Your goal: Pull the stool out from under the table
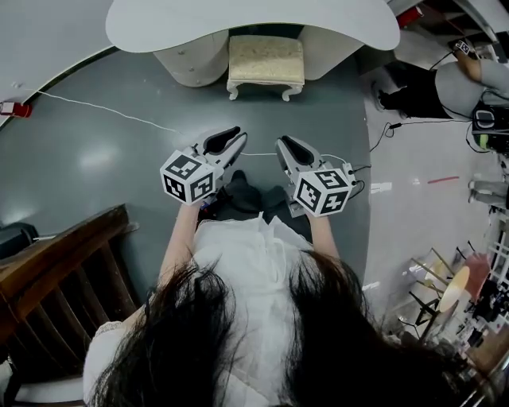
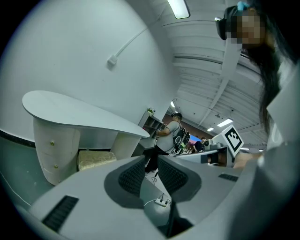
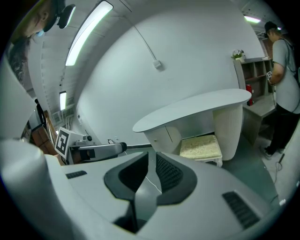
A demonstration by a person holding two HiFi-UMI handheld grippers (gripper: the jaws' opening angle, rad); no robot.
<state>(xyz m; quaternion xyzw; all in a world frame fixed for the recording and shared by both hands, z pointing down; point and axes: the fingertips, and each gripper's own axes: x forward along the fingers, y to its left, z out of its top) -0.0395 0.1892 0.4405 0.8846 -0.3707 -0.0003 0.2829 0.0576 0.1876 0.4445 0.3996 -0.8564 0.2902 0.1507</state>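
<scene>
While both hang short, stool [image 1: 266, 62]: tucked under worktop [image 1: 254, 24], straight ahead, well apart
Left tongs [image 1: 236, 140]: barely parted, empty
Right tongs [image 1: 284, 145]: pressed together, empty
Nearer hand: neither, I'd say; stool sits centred between them

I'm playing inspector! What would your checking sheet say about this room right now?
Surface: grey floor, shiny.
Job's things: stool with cream cushion, tucked under the white table, not yet touched.
Clutter: small red object on the floor, far left.
Grippers: left gripper jaws slightly apart, empty; right gripper shut, empty; both in the air, short of the stool.
Cables: thin white cable across the floor; power strip on the floor.
Surroundings: wooden furniture at the left; another person at the right.
</scene>
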